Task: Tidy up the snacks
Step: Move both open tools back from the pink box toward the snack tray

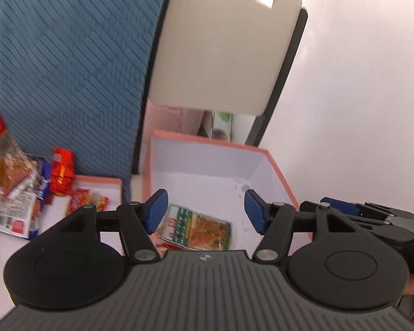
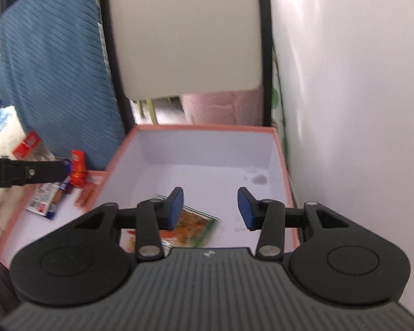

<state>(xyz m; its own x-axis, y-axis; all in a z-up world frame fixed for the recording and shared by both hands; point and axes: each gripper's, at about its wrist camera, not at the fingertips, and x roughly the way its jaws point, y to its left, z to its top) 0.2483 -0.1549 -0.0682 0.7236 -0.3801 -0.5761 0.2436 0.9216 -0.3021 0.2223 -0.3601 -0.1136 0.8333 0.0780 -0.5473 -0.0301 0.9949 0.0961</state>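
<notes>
Domestic room, likely a bedroom or living space. Evidence: blue ribbed blanket [image 1: 69,63] draped at left, chair with cream back and black frame [image 1: 226,44] against a plain white wall [image 1: 367,82], pink soft bundle [image 2: 220,107] under the chair. A pink-edged cardboard box [image 2: 207,131] and its lid [image 1: 96,179] hold loose snack packets [image 1: 62,175], not shop stock

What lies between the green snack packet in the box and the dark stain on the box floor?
Nothing. In the right wrist view, bare white box floor runs from the green snack packet to the dark stain.
</notes>
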